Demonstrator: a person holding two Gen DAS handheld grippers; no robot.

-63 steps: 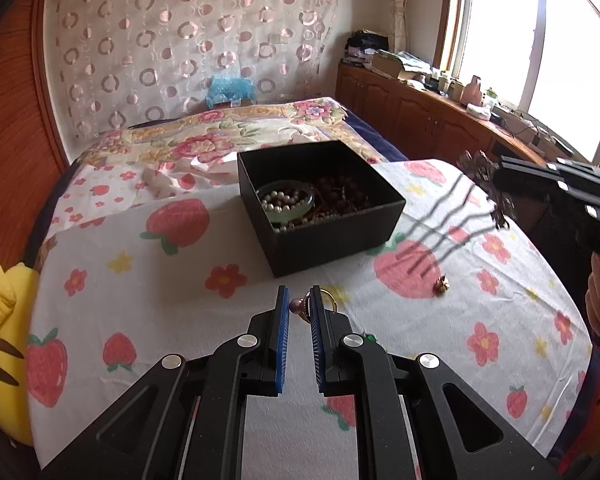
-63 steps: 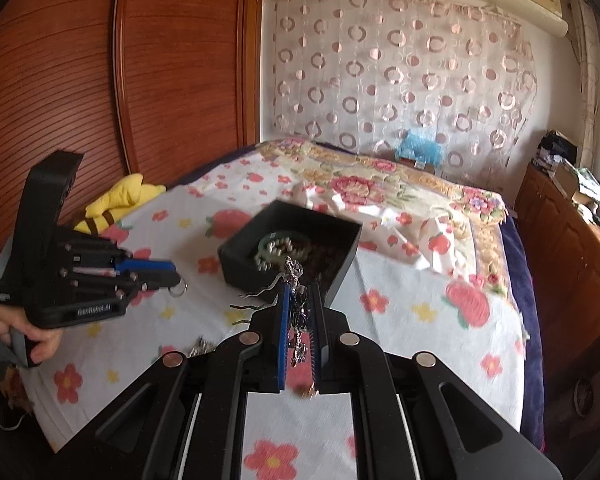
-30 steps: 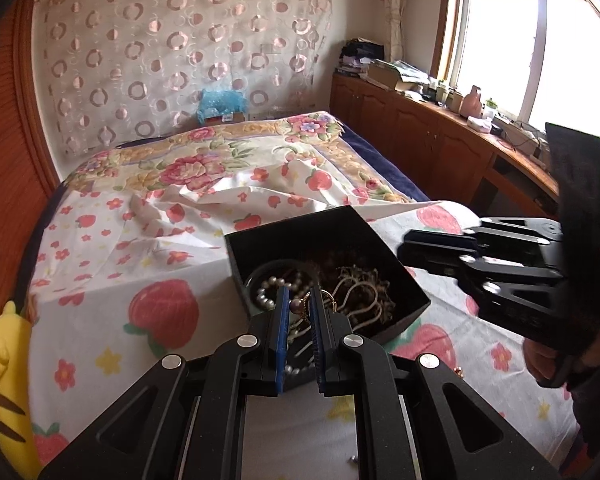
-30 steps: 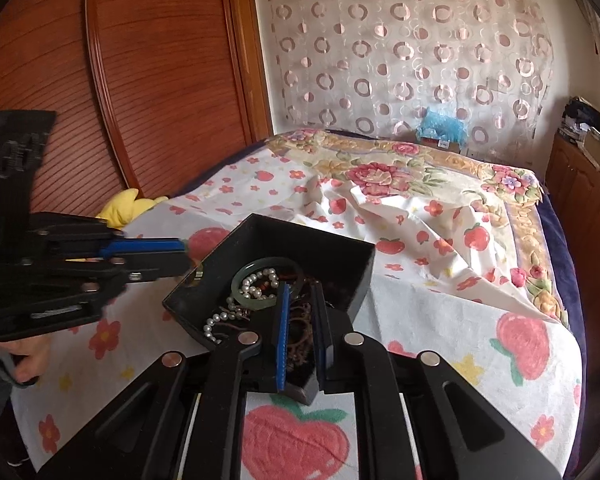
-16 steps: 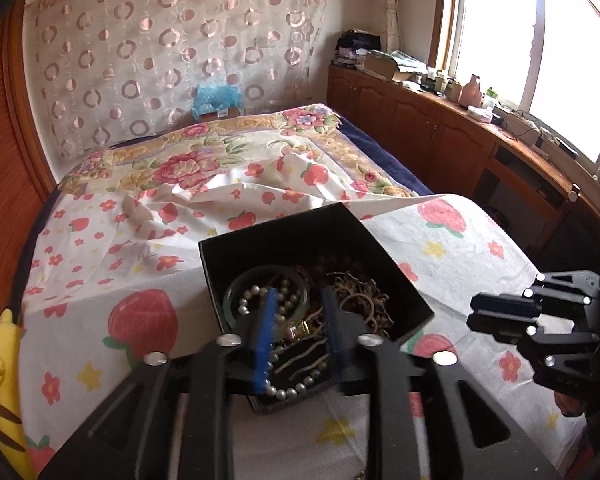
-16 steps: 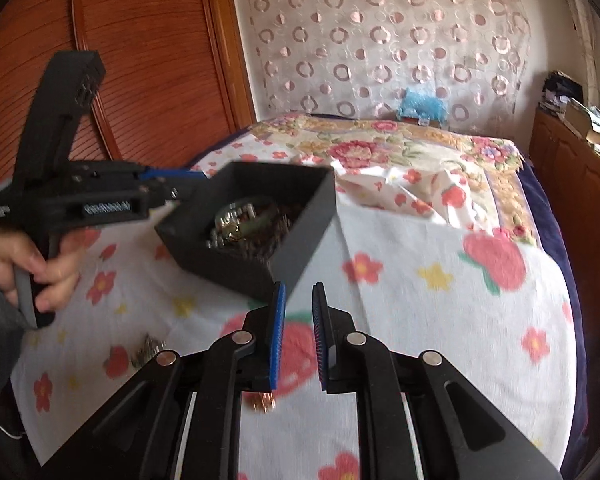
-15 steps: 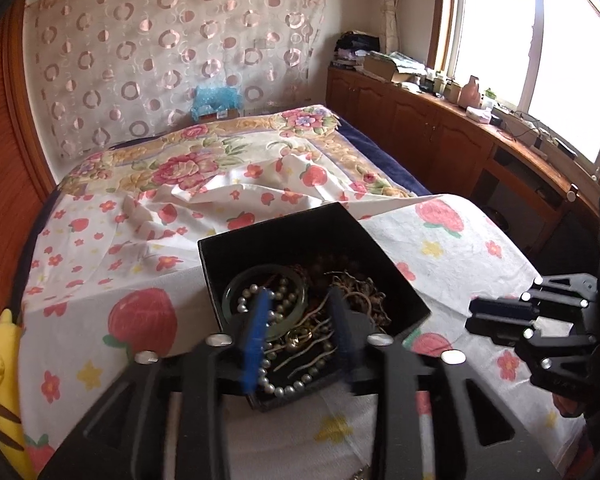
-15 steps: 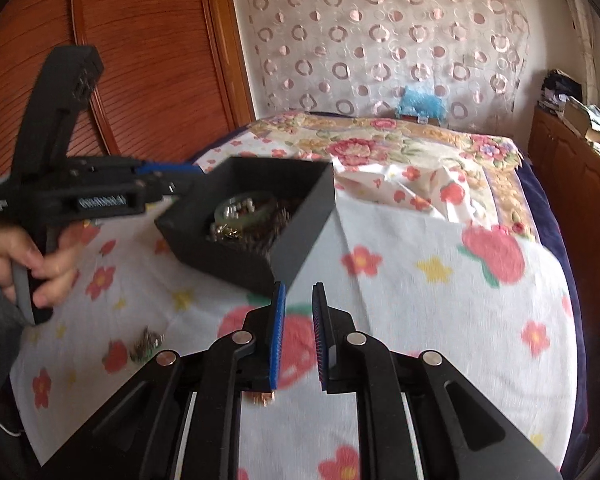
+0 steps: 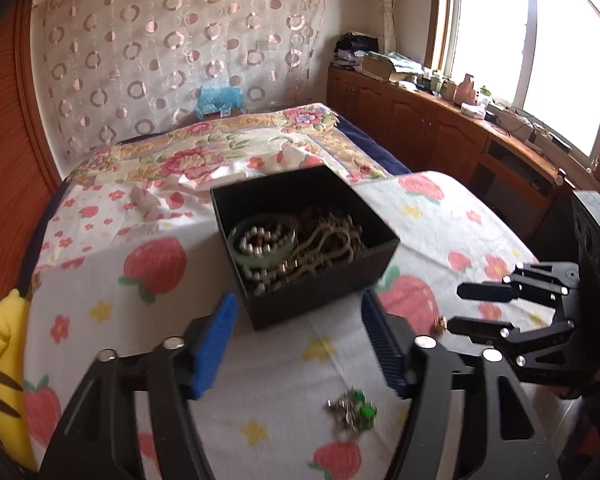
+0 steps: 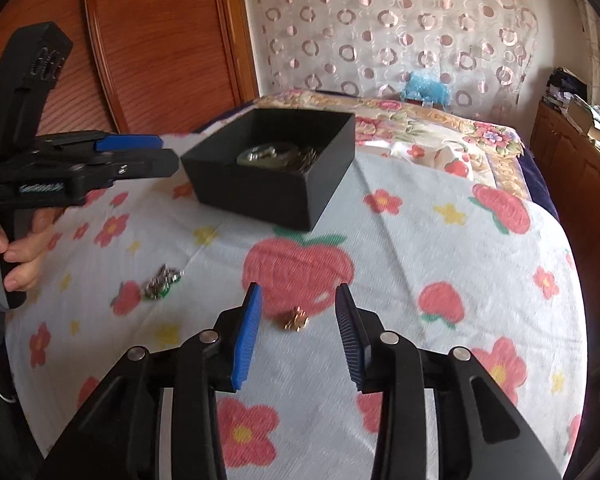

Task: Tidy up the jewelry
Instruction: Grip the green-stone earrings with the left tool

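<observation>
A black box on the strawberry-print cloth holds a pearl string, a green bangle and tangled chains. In the left wrist view my left gripper hangs short of the box's near corner, its jaws opening with nothing between them. A silver and green trinket lies on the cloth below it. My right gripper is low over the cloth, jaws opening. A small gold piece lies loose on the cloth between its fingertips, touched by neither pad. The box stands beyond it.
A hand holds the left gripper at the left of the right wrist view, with the silver trinket below it. The right gripper shows at the right of the left wrist view. A yellow plush toy lies at the left cloth edge.
Both grippers were shut over the box with jewelry; both have let go, drawn back from the box and opened. The right one has sunk toward the gold piece.
</observation>
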